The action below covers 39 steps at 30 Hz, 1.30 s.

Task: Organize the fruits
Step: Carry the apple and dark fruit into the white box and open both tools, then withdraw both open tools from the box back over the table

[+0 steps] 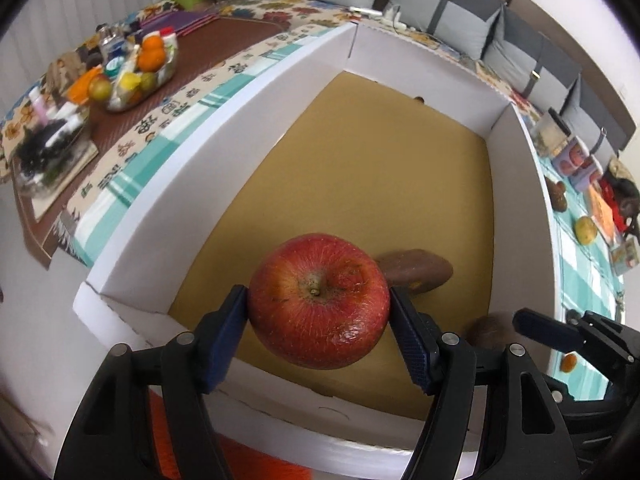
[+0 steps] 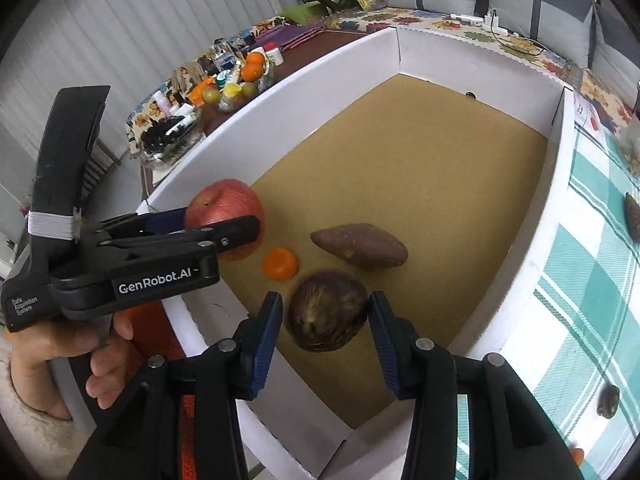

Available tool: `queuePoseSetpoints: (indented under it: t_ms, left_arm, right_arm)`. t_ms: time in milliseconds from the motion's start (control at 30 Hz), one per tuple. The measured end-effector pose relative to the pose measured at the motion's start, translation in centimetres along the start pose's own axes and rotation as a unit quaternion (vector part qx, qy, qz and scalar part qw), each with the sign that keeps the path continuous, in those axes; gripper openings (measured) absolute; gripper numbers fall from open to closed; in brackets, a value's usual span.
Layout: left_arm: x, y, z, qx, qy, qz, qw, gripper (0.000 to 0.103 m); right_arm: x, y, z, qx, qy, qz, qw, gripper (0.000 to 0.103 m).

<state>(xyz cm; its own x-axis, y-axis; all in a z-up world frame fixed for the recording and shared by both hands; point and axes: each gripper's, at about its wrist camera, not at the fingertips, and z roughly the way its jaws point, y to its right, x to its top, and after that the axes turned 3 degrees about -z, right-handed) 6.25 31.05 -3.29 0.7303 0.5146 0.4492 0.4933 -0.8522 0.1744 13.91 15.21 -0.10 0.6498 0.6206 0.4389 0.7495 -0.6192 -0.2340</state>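
My left gripper [image 1: 319,312] is shut on a red apple [image 1: 319,306] and holds it above the near end of a white box with a brown floor [image 1: 360,168]. It also shows in the right wrist view [image 2: 224,220]. In that view my right gripper [image 2: 326,320] is open around a dark brown hairy fruit [image 2: 328,316]; only the right pad seems to touch it. A sweet potato [image 2: 360,245] and a small orange [image 2: 281,263] lie on the box floor [image 2: 420,168].
A glass bowl of oranges and other fruit [image 1: 140,68] stands on the brown table at far left. Right of the box, on the checked cloth, lie a yellow fruit [image 1: 586,230], a brown fruit [image 1: 558,196] and cups [image 1: 576,160]. Cushions line the back.
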Motion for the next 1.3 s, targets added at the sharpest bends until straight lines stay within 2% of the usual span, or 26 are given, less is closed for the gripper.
queuePoseSetpoints:
  t_ms: [33,67,100,233,367,500,633,733,833,900,967,1067,1133,1300]
  left_arm:
    - [0.1,-0.1,-0.5,0.0,0.011,0.0,0.9999,0.078]
    - [0.3,0.0,-1.0,0.002,0.023,0.001,0.9997,0.083]
    - [0.5,0.3,-1.9,0.002,0.041,0.002,0.9992,0.093]
    - [1.1,2.1,-4.9,-0.029,0.09,0.006,0.9955,0.094]
    - [-0.3,6.4,-7.7,-0.075,0.125,0.046,0.9883,0.095]
    - [-3.3,11.6,-9.1,-0.137,0.127,0.098,0.9775,0.096]
    - [-8.4,18.5,-8.7,-0.194,0.102,0.184,0.9581,0.096]
    - [-12.2,22.2,-6.4,-0.212,0.068,0.231,0.9472,0.096]
    - [-14.8,24.1,-3.6,-0.203,0.05,0.253,0.9446,0.096]
    - [-15.9,24.7,-1.8,-0.189,0.047,0.26,0.9457,0.096]
    - [-16.3,24.8,0.2,-0.164,0.047,0.267,0.9484,0.096]
    - [-16.3,24.7,2.4,-0.139,0.045,0.267,0.9527,0.096]
    - [-16.2,24.7,3.6,-0.127,0.047,0.263,0.9552,0.096]
    - [-16.8,24.9,5.0,-0.106,0.054,0.273,0.9547,0.096]
  right_arm:
    - [0.0,0.1,-0.2,-0.002,0.003,0.003,1.0,0.069]
    - [-0.1,0.3,-1.0,-0.003,0.01,0.006,1.0,0.075]
    - [-0.2,0.5,-1.9,-0.004,0.023,0.01,1.0,0.083]
    - [-1.1,2.0,-6.5,-0.023,0.081,0.022,0.996,0.096]
    - [-4.3,5.2,-11.6,-0.061,0.139,0.05,0.987,0.101]
    - [-10.6,11.2,-15.2,-0.139,0.174,0.1,0.97,0.103]
    - [-18.6,17.9,-15.7,-0.23,0.162,0.161,0.946,0.103]
    - [-24.4,22.0,-15.2,-0.283,0.142,0.216,0.924,0.103]
    - [-29.2,24.8,-15.4,-0.29,0.148,0.286,0.901,0.103]
    - [-30.7,25.9,-15.7,-0.276,0.149,0.321,0.894,0.103]
    - [-31.0,26.4,-16.3,-0.274,0.161,0.326,0.89,0.103]
    - [-30.6,25.9,-16.0,-0.292,0.161,0.304,0.892,0.103]
    - [-30.4,26.1,-15.2,-0.289,0.151,0.3,0.896,0.103]
    - [-31.0,26.4,-13.9,-0.277,0.139,0.302,0.902,0.103]
